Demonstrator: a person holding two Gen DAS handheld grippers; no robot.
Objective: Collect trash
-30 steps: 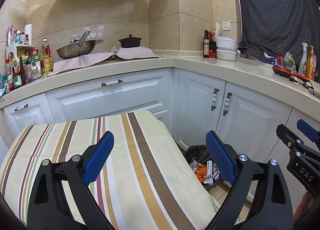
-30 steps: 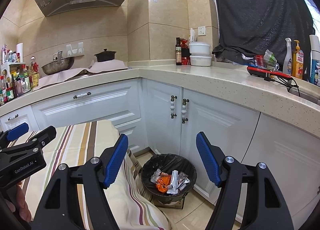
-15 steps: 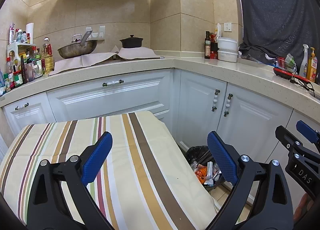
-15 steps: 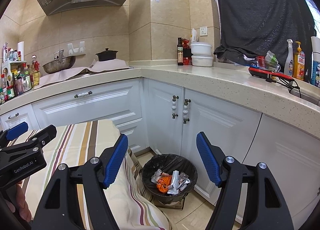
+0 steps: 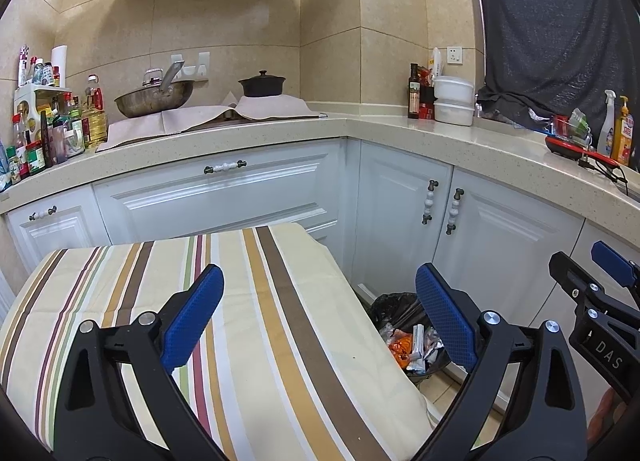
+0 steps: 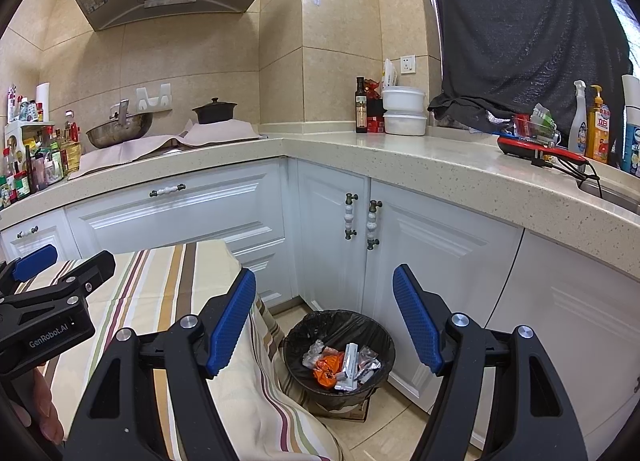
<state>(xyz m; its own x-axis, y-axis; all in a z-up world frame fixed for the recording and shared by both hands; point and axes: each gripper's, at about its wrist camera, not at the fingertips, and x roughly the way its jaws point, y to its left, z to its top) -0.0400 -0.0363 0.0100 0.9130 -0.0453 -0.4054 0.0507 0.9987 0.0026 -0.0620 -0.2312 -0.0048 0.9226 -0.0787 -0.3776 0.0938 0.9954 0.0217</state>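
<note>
Both grippers, left (image 5: 318, 311) and right (image 6: 324, 319), gape empty; wrappers (image 6: 344, 365) in the bin (image 6: 296, 335) look light, crinkly (probably foil), best pinched by an edge

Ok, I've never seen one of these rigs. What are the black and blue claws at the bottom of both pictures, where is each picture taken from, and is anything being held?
Each claw is a handheld two-finger tool that a person carries, one per hand, with a fisheye camera looking along its fingers. One picture comes from the left tool, the other from the right tool; each tool also shows at the edge of the other's picture. Both are open and hold nothing. Below the left one lies a striped cloth-covered table, with nothing on the part in view. On the floor beside it, against the white cabinets, stands a round black-lined trash bin holding an orange wrapper and silvery packets. Pots and bottles on the counter look unrelated.
</note>
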